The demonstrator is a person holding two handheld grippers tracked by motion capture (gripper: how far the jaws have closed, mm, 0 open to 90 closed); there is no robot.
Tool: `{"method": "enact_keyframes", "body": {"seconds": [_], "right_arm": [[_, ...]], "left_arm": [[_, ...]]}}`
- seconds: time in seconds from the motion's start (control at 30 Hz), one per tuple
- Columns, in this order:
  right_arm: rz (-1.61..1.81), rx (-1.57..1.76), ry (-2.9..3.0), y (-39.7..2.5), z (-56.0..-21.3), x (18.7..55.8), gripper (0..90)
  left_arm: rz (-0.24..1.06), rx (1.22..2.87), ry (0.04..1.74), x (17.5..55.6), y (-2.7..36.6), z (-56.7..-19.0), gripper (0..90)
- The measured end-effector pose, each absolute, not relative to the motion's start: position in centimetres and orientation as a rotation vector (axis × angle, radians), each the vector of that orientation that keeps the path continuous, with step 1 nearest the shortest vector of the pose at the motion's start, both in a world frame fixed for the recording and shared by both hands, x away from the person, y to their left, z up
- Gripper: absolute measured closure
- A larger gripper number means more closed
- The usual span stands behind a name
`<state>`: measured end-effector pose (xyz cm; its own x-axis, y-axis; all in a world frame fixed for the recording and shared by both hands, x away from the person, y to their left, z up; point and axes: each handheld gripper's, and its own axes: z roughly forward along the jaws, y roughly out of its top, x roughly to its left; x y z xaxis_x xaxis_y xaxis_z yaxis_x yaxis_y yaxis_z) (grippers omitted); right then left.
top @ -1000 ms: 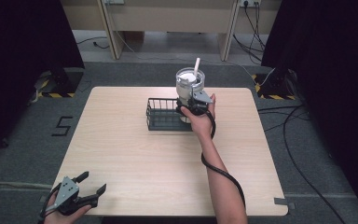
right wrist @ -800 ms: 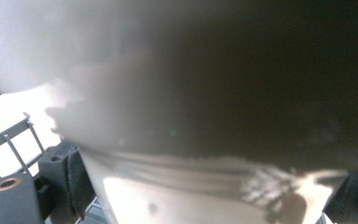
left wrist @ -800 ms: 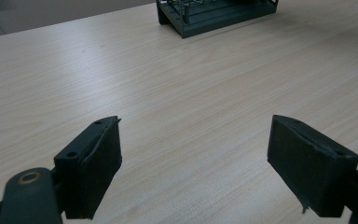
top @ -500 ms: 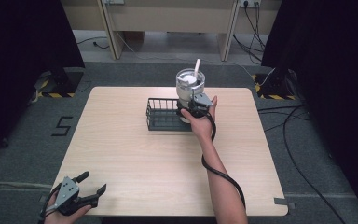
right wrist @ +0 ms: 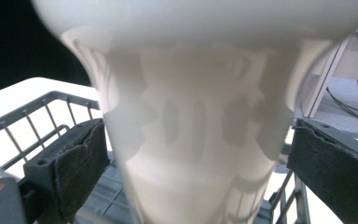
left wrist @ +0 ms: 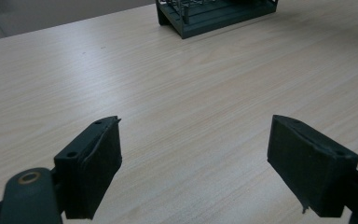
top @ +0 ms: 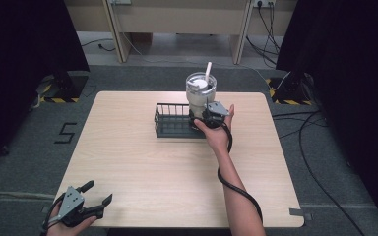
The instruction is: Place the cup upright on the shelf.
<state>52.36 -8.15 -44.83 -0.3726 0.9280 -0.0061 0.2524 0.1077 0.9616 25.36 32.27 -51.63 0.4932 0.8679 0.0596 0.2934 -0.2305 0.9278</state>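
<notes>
where it stands upright in the wire basket [top: 170, 120], white tumbler [top: 200, 94], straw [top: 207, 70] tilted, right tool [top: 207, 118] spread around it, left tool [top: 89, 200] spread

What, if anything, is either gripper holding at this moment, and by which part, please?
Nothing is firmly held. The right gripper brackets the white tumbler at its narrow lower body, jaws open with gaps. The left gripper is open and empty.

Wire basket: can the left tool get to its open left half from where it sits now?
Probably yes. The left tool is open at the near edge, with bare table up to the wire basket; the tumbler occupies the right end.
</notes>
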Motion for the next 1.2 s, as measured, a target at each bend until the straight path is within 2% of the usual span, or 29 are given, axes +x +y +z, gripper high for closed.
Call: {"method": "enact_keyframes", "body": {"seconds": [1.2], "right_arm": [[1.291,1.187,1.702,-13.5,-43.6,44.5,9.0]], "left_arm": [[0.759,1.774,0.955,25.1,32.1,-51.4,16.8]]}}
